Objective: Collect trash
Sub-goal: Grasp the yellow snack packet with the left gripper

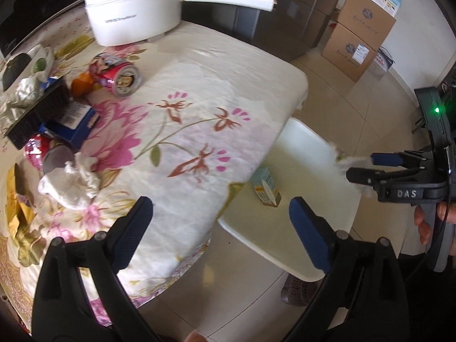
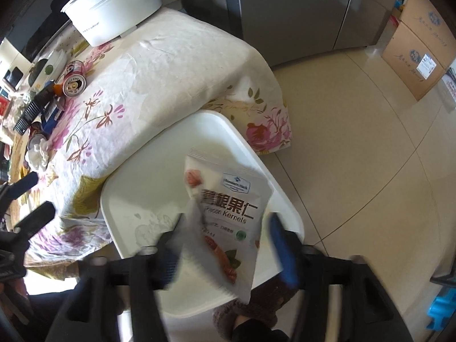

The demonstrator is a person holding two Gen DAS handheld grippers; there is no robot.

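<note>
My left gripper (image 1: 222, 222) stands open and empty over the edge of the flowered table (image 1: 199, 91), beside a white bin (image 1: 302, 148) on the floor. A small pale-blue carton (image 1: 266, 186) lies in the bin. In the right wrist view my right gripper (image 2: 228, 253) hangs over the bin (image 2: 142, 188) with its jaws wide apart. A white snack packet (image 2: 228, 208) with printed nuts sits blurred and loose between them, and the blue right pad stands clear of it. The left wrist view shows the right gripper (image 1: 362, 168) at the bin's far rim with a white blur at its tips.
On the table's left lie a red can (image 1: 119, 75), a crumpled tissue (image 1: 71, 182), a blue box (image 1: 77, 119), an orange (image 1: 81, 85) and gold wrappers (image 1: 17, 208). A white pot (image 1: 134, 8) stands at the back. Cardboard boxes (image 1: 362, 34) stand on the floor.
</note>
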